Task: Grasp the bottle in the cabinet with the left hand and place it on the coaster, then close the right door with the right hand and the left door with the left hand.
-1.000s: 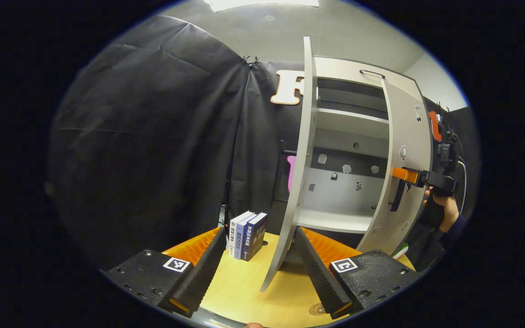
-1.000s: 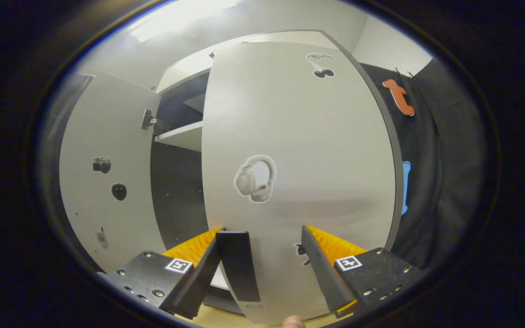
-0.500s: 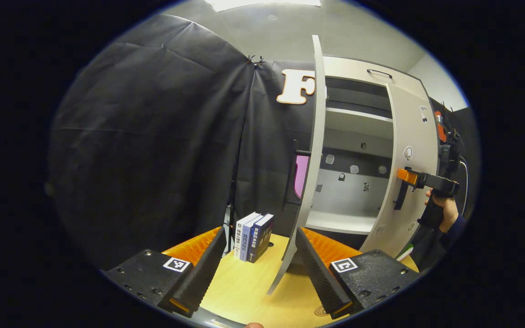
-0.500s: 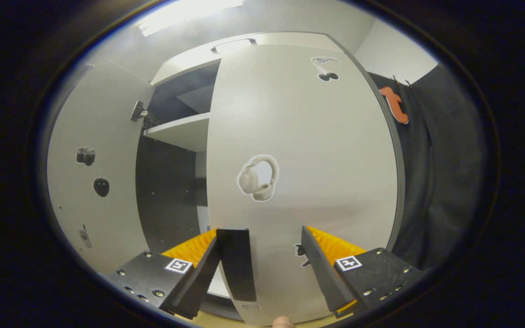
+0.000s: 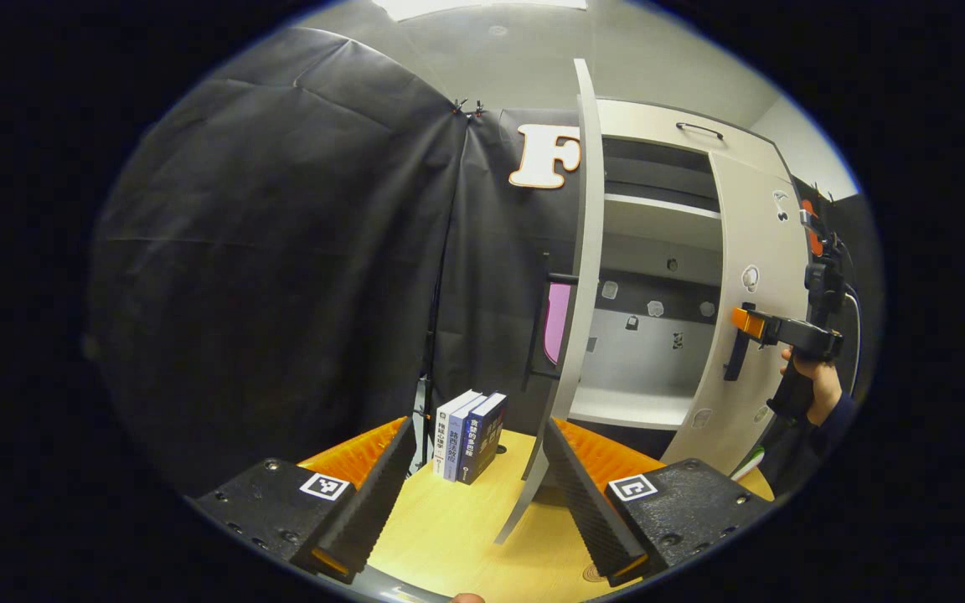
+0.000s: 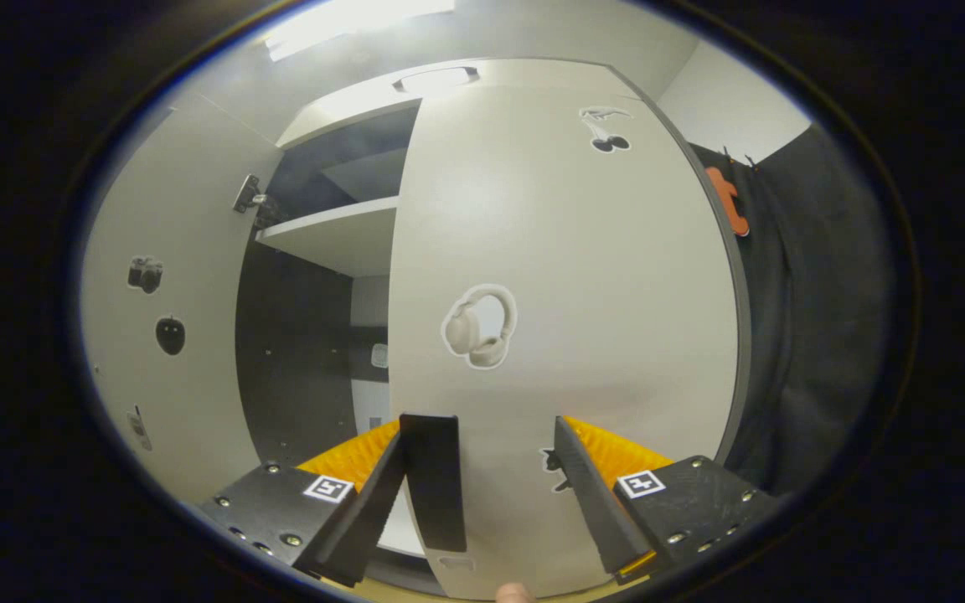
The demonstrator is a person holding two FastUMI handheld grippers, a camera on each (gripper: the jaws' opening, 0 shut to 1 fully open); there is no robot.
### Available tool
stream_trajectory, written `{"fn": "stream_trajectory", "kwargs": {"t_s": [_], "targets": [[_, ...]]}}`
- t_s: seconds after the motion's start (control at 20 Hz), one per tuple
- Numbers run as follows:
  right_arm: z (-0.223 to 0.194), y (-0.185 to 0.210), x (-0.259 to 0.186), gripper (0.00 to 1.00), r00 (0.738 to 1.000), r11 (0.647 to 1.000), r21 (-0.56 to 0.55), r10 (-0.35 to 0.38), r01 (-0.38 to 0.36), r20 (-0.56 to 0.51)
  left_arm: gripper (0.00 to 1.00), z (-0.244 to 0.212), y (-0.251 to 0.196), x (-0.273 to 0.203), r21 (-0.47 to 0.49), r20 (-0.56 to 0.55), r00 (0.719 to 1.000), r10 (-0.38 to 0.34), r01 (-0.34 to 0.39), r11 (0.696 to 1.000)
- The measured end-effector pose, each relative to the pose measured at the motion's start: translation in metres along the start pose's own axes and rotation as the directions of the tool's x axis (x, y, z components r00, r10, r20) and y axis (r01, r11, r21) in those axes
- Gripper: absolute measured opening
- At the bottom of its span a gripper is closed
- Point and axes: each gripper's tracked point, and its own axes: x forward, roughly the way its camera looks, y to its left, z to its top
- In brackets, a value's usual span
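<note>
The right hand-held gripper sits up against the cabinet's right door, fingers spread wide, the handle rising between them by the left finger. Ahead and to its left, the left door stands open beside the shelf. The left hand-held gripper hangs wide and empty over the desk, the left door's edge straight ahead by its right finger. Books stand ahead; a coaster peeks beside the right finger. The bottle: I cannot tell where it is.
</note>
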Motion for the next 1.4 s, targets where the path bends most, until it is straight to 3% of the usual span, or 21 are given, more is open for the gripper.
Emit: {"fn": "stream_trajectory", "kwargs": {"t_s": [0.05,0.2,0.45,0.55,0.6,0.8,0.95,1.0,1.25,1.4], "targets": [[0.000,0.000,0.001,0.99,1.000,1.000,-0.001,-0.002,0.002,0.001,0.93,0.001,-0.001,0.001,-0.001,0.000,1.000,0.001,-0.001,1.000],[-0.001,0.001,0.003,0.98,1.000,1.000,-0.005,-0.006,0.006,0.002,0.97,0.003,0.000,0.004,-0.002,0.003,1.000,0.000,0.000,1.000],[-0.001,0.001,0.005,0.99,1.000,1.000,-0.011,-0.008,0.008,0.004,0.93,0.004,-0.001,0.010,-0.001,0.009,1.000,-0.013,0.013,1.000],[-0.002,0.001,0.005,0.99,1.000,1.000,-0.010,-0.008,0.008,0.003,0.97,0.008,-0.004,0.016,-0.002,0.012,1.000,-0.025,0.025,1.000],[-0.002,0.001,0.004,0.97,1.000,1.000,-0.008,-0.007,0.007,0.002,0.94,0.013,-0.004,0.020,0.000,0.021,0.999,-0.030,0.030,1.000],[-0.005,0.003,0.001,0.99,0.999,0.999,0.031,0.037,-0.037,-0.017,0.97,0.043,-0.002,0.038,0.017,0.081,0.994,-0.067,0.066,0.998],[-0.002,0.001,-0.013,0.99,0.999,0.996,0.077,0.046,-0.045,-0.015,0.96,0.063,-0.008,0.059,0.051,0.116,0.985,-0.126,0.121,0.991],[0.002,-0.001,-0.019,0.97,1.000,0.998,0.058,0.027,-0.028,0.007,0.93,0.067,-0.009,0.067,0.062,0.121,0.983,-0.141,0.134,0.989],[0.020,-0.021,-0.049,0.99,0.994,0.998,-0.028,-0.053,0.056,0.093,0.96,0.097,-0.022,0.096,0.083,0.168,0.953,-0.254,0.243,0.967],[0.015,-0.038,-0.061,0.99,0.991,0.994,-0.015,-0.106,0.108,0.079,0.89,0.100,-0.037,0.099,0.103,0.150,0.916,-0.373,0.361,0.927]]}}
